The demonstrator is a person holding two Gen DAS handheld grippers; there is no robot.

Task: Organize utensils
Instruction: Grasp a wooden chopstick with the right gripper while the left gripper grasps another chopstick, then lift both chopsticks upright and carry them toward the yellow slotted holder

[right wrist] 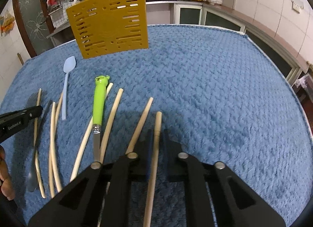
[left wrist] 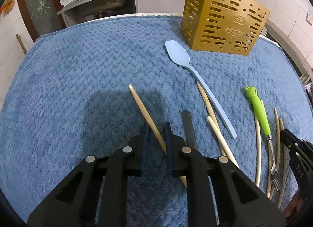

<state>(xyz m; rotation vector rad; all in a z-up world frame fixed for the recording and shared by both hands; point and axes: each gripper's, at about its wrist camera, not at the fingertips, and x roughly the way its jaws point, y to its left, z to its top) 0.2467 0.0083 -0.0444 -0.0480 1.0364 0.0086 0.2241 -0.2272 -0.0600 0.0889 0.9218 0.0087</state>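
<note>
None of the utensils has reached the yellow slotted holder (right wrist: 109,25) as far as I can see; it stands at the far edge of the blue towel (right wrist: 215,90), and its inside is hidden from me. Everything else lies loose on the towel's near part, so nearly all the sorting is left.

My left claw (left wrist: 157,139) is pinching a tan chopstick (left wrist: 145,116), which runs slantwise between the pads, its thick end pointing toward the far left. My right claw (right wrist: 156,141) is pinched on another chopstick (right wrist: 154,158), which runs straight along the fingers and away toward the holder. Whether either stick is off the towel I cannot tell.

Between my two claws lie the pale blue spoon (left wrist: 187,70), its bowl just beside the holder's foot, the green frog-handled fork (right wrist: 98,103), a dark utensil (left wrist: 188,127) right next to my left claw, and several loose chopsticks (right wrist: 111,123). The holder sits well apart from both claws, nearer my left side.
</note>
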